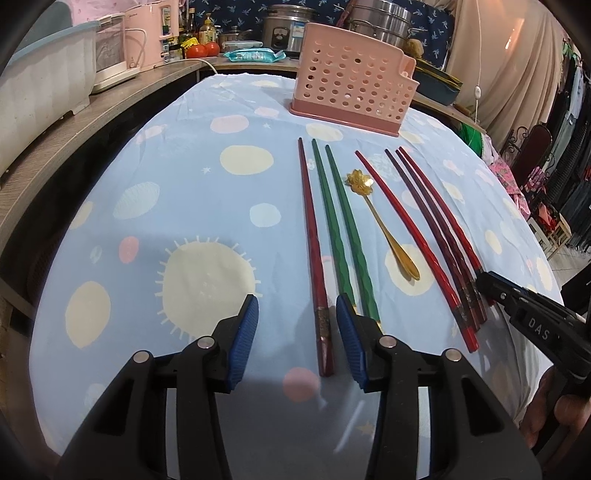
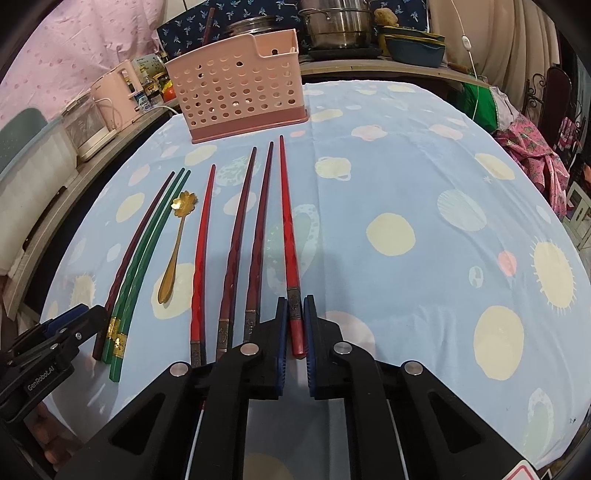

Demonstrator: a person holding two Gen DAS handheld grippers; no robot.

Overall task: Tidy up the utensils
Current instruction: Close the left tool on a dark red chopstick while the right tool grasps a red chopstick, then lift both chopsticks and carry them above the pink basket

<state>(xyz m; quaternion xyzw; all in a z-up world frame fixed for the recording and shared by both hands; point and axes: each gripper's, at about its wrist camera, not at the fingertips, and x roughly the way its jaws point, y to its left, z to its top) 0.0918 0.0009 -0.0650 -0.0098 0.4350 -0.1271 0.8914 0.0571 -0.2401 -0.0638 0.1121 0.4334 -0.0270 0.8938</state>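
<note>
Several chopsticks lie side by side on the blue dotted tablecloth [image 1: 184, 155], with a gold flower-ended spoon [image 1: 384, 225] among them. My left gripper [image 1: 297, 328] is open low over the cloth. The thick end of a dark red chopstick [image 1: 312, 236] lies between its blue pads [image 1: 245, 332] without touching them. Two green chopsticks [image 1: 341, 236] lie just to its right. My right gripper [image 2: 295, 325] is shut on the thick end of the rightmost bright red chopstick [image 2: 287, 221], which rests on the cloth. The pink perforated utensil holder [image 2: 236, 88] stands upright beyond the tips.
A counter on the left carries a pink kettle [image 1: 147, 33], a white bin [image 1: 40, 85], bottles and tomatoes. Steel pots [image 2: 336, 26] and a blue dish [image 2: 417, 48] sit behind the holder. Clothes hang at the right past the table edge [image 2: 554, 206].
</note>
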